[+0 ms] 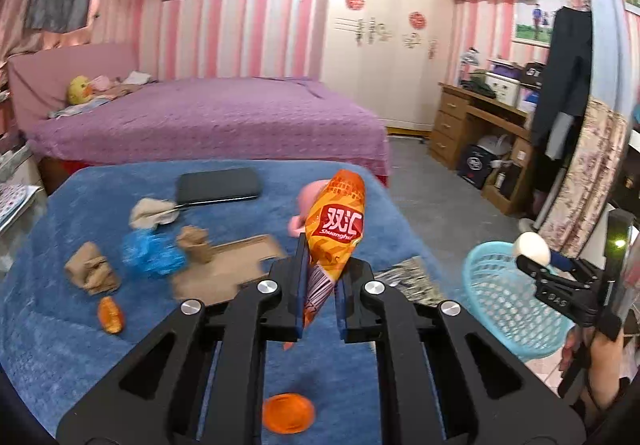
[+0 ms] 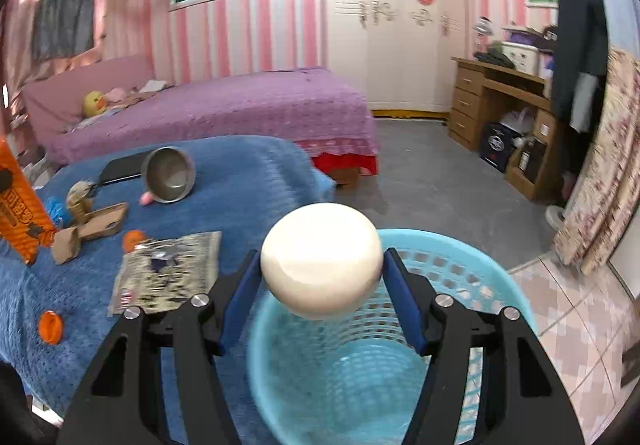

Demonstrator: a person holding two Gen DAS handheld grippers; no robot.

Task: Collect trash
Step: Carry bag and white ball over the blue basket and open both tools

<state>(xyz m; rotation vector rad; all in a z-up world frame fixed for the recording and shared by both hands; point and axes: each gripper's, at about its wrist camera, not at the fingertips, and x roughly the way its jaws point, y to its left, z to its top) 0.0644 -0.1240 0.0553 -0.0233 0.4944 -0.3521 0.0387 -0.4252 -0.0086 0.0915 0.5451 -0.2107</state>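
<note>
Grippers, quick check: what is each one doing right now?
Left gripper: shut on the orange snack wrapper, held above the blue blanket.
Right gripper: shut on the white egg-shaped object, above the blue basket.

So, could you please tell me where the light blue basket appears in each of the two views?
Left wrist: the light blue basket sits at the right edge, below the right hand-held gripper.
Right wrist: it fills the bottom centre, directly under the white egg-shaped object.
Shared landmark: the white wardrobe.
</note>
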